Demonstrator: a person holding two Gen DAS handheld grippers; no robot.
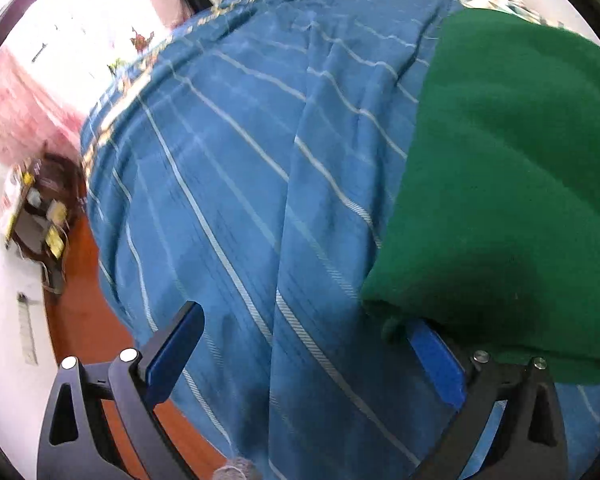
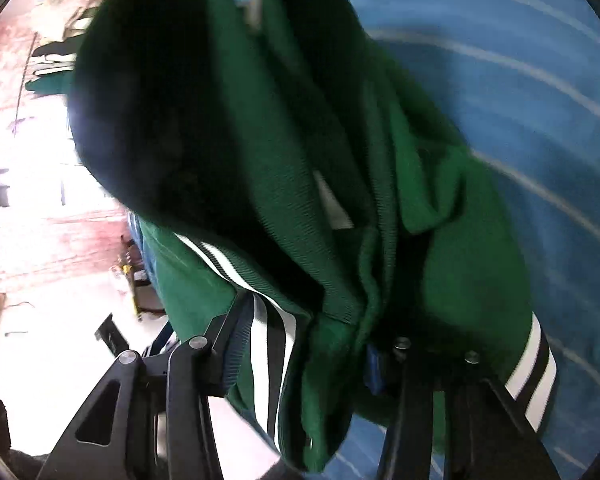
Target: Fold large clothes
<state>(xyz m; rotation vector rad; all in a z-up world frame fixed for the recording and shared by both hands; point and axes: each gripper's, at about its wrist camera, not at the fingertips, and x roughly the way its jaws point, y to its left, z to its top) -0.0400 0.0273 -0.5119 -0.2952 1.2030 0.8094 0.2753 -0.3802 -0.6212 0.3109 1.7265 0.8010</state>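
Left claw (image 1: 300, 344) spread wide over the blue sheet (image 1: 236, 184); right claw (image 2: 304, 344) seemingly grasping the green jacket (image 2: 300, 184).

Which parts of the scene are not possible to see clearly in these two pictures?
- Right wrist view: whether the right hand-held gripper grips the green garment; bunched cloth hides one finger, and motion blur.
- Left wrist view: the left hand-held gripper has one fingertip under the garment's edge.
- Both views: the garment's full shape, cut off by frame edges.
- Left wrist view: items beyond the blue striped bedsheet, blurred.

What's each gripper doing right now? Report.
Left gripper: open, holding nothing, beside the green garment.
Right gripper: green garment bunched between its fingers; grip cannot be told.
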